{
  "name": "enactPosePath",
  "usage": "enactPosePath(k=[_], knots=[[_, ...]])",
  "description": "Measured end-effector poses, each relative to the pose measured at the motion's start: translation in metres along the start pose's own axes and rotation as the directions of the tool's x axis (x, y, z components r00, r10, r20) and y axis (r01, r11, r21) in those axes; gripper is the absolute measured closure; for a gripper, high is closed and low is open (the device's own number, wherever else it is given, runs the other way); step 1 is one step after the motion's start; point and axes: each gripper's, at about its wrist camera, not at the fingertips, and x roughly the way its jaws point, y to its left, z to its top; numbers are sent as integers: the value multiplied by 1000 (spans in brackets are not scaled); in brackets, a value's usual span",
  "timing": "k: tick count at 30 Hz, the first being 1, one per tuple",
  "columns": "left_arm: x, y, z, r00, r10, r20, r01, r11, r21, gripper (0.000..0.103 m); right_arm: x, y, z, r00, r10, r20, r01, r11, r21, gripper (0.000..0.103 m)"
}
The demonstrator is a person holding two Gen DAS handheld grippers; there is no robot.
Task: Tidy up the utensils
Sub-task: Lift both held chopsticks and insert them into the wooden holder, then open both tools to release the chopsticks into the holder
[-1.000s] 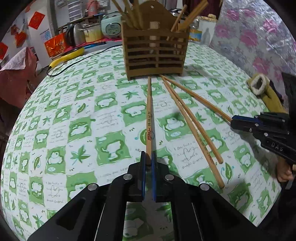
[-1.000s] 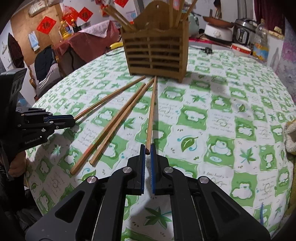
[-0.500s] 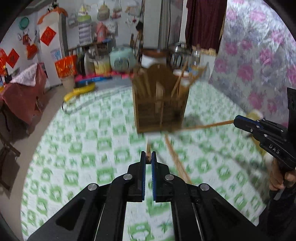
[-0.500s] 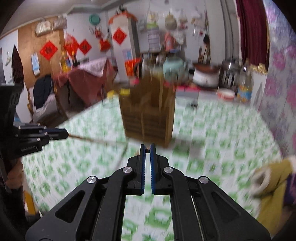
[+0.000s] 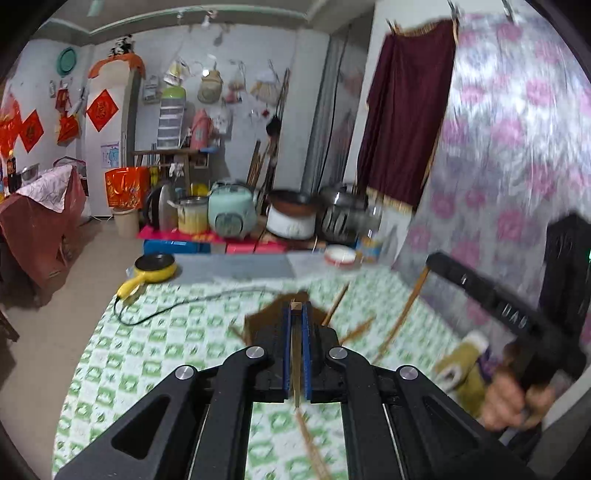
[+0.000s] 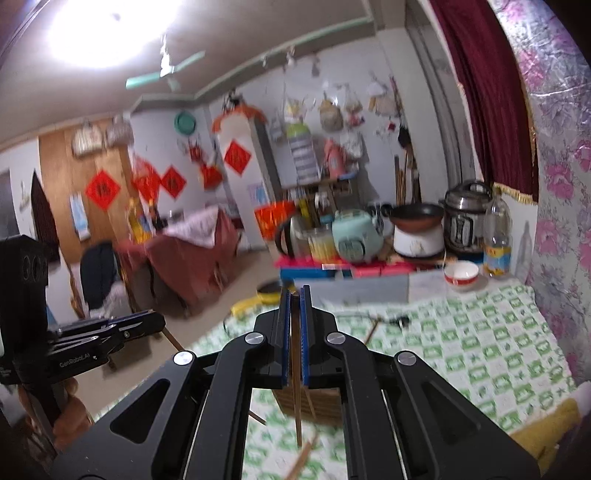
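Now that both arms have swung up off the tabletop [image 5: 155,332], my left claw [image 5: 296,314] pinches one chopstick [image 5: 295,373] and my right claw [image 6: 295,295] another chopstick [image 6: 296,406], each hanging above the wooden holder [image 6: 325,404]; next, I judge, comes dropping them in.

Ceiling light [image 6: 107,29] glare blown out; motion blur, fisheye-warped dark corners.

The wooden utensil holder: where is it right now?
In the right wrist view the wooden utensil holder stands on the green checked tablecloth, low centre, mostly hidden behind the right gripper.
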Motion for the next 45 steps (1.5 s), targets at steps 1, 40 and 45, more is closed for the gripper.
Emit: enactPosePath(k=[1,40,45], knots=[[-1,1,6,1000,-6,20,7,1000,-17,97,0,-1,3,999,2,33,-2,1000,19,97],[127,34,17,990,74,-123,-86,992,-93,96,105,-37,-11,994,-84,-68,88,995,44,93],[120,34,15,988,133,-75,-141,983,-114,28,108,-36,-16,992,-85,-89,88,996,32,58]])
